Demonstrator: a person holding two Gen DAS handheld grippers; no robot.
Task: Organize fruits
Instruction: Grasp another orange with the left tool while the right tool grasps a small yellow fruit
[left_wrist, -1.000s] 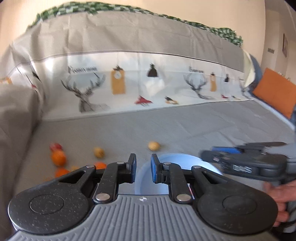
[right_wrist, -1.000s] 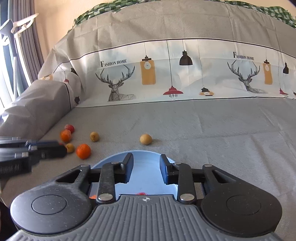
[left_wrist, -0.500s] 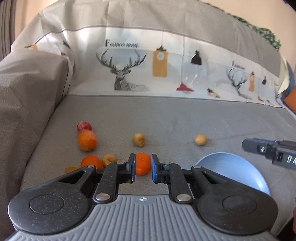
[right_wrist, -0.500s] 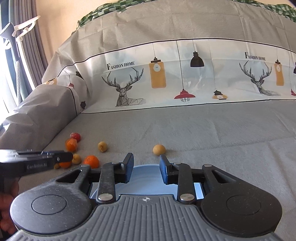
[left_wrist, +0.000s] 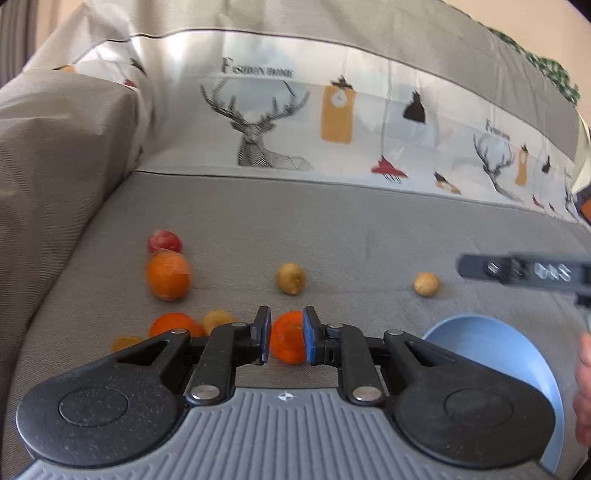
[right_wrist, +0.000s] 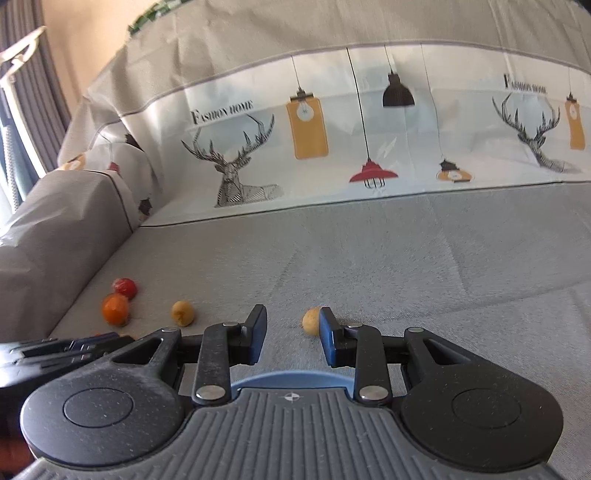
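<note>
Bright daylight, perhaps from the left; fisheye-bent edges, slight motion blur.

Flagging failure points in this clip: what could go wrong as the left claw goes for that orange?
The left claw frames the orange with little clearance, so a finger could nudge it and roll it on the soft grey cover. Nearby fruit may get bumped. The right claw reaches across above the blue bowl, so the two could collide.

In the left wrist view, the round light-blue plastic bowl (left_wrist: 491, 343) at lower right is half hidden behind the gripper body and cut by the frame's edge. A small yellowish fruit (left_wrist: 125, 342) at lower left is largely covered. In the right wrist view, only the bowl's rim (right_wrist: 288, 380) shows at bottom centre.
</note>
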